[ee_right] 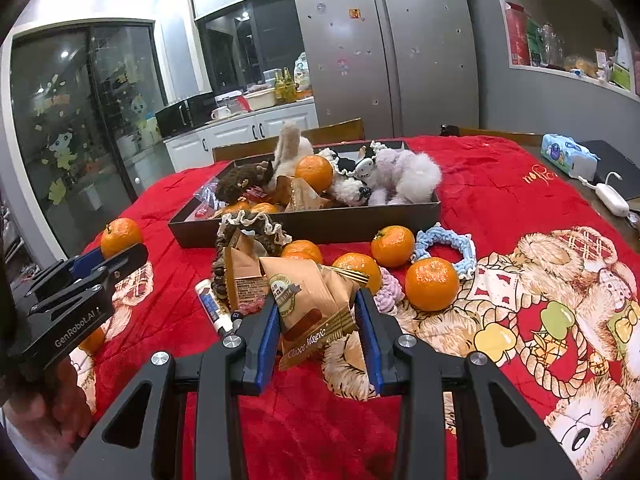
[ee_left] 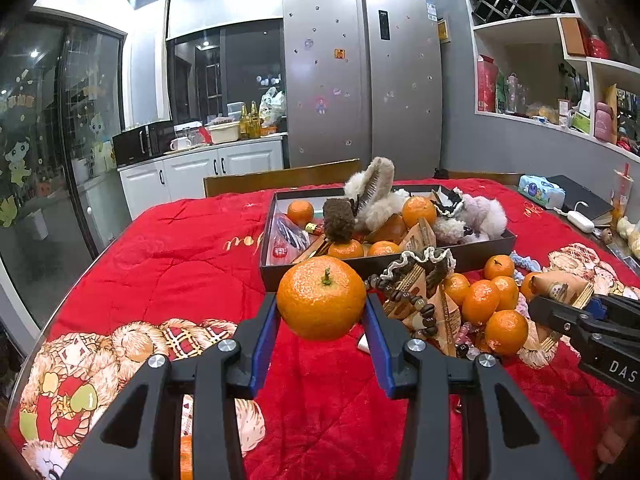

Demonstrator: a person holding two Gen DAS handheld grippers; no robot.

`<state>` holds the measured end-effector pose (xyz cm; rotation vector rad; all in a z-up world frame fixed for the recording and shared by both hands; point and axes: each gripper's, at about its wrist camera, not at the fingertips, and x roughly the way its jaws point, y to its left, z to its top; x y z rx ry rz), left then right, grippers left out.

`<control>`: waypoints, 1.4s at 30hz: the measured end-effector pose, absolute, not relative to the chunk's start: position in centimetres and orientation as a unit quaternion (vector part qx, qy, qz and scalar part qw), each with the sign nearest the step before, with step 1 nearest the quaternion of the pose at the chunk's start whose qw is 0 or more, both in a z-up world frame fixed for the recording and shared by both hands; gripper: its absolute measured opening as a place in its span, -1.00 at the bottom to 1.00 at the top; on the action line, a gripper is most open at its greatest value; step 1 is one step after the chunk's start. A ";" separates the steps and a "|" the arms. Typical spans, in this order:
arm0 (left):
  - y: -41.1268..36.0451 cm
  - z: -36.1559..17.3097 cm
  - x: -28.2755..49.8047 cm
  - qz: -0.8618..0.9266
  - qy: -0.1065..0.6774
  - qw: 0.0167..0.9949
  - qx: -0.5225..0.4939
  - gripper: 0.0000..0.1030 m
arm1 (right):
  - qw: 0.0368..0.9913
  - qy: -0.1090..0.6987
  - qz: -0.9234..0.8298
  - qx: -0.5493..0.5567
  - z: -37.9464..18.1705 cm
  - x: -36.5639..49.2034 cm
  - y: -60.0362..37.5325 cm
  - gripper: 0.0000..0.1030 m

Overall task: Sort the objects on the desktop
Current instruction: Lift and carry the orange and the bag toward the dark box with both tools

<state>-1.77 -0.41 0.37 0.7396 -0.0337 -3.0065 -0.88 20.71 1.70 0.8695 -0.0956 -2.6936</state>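
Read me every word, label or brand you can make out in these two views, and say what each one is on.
"Choco Magic": snack packet held by the right gripper.
"GenRobot.AI": left gripper body, right wrist view.
"DAS": right gripper body, left wrist view, cut off.
Gold script on red tablecloth: unclear.
Other packets, fridge stickers: too small.

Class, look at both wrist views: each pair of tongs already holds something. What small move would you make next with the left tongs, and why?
Probably carry the orange forward and over the near wall of the dark tray. The left tongs already clamp it clear of the red cloth, and other oranges already lie in that tray, directly ahead.
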 end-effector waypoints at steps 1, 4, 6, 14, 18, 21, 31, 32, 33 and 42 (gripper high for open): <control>-0.4 0.4 -1.8 -0.971 -0.011 0.024 0.239 -0.17 | 0.155 -0.033 -0.941 0.300 1.8 -0.8 20.7 -0.33; -0.4 0.4 -1.8 -0.970 -0.013 0.034 0.240 -0.17 | 0.152 -0.032 -0.942 0.297 1.9 -0.7 20.7 -0.33; -0.5 0.4 -1.9 -0.970 -0.010 0.034 0.241 -0.16 | 0.152 -0.034 -0.942 0.299 1.8 -0.8 20.8 -0.33; -1.0 0.3 -2.1 -0.969 0.001 0.027 0.247 -0.17 | 0.157 -0.032 -0.942 0.296 1.9 -0.7 20.7 -0.33; -0.8 0.2 -2.1 -0.969 -0.002 0.013 0.248 -0.17 | 0.163 -0.023 -0.944 0.285 2.2 -0.3 20.3 -0.33; -0.3 0.2 -2.0 -0.969 -0.007 -0.002 0.247 -0.17 | 0.163 -0.017 -0.945 0.282 2.2 -0.3 20.1 -0.33; -1.2 0.0 -2.9 -0.964 0.028 -0.027 0.265 -0.17 | 0.166 -0.030 -0.942 0.290 2.2 -1.1 20.5 -0.33; -1.2 0.0 -3.0 -0.963 0.030 -0.027 0.266 -0.17 | 0.168 -0.028 -0.942 0.289 2.3 -1.1 20.4 -0.33; -1.2 0.0 -3.1 -0.963 0.030 -0.028 0.266 -0.17 | 0.169 -0.026 -0.942 0.288 2.3 -1.1 20.3 -0.33; -0.3 1.2 -4.2 -0.961 0.016 -0.057 0.270 -0.17 | 0.174 -0.018 -0.946 0.273 4.2 -2.6 20.8 -0.32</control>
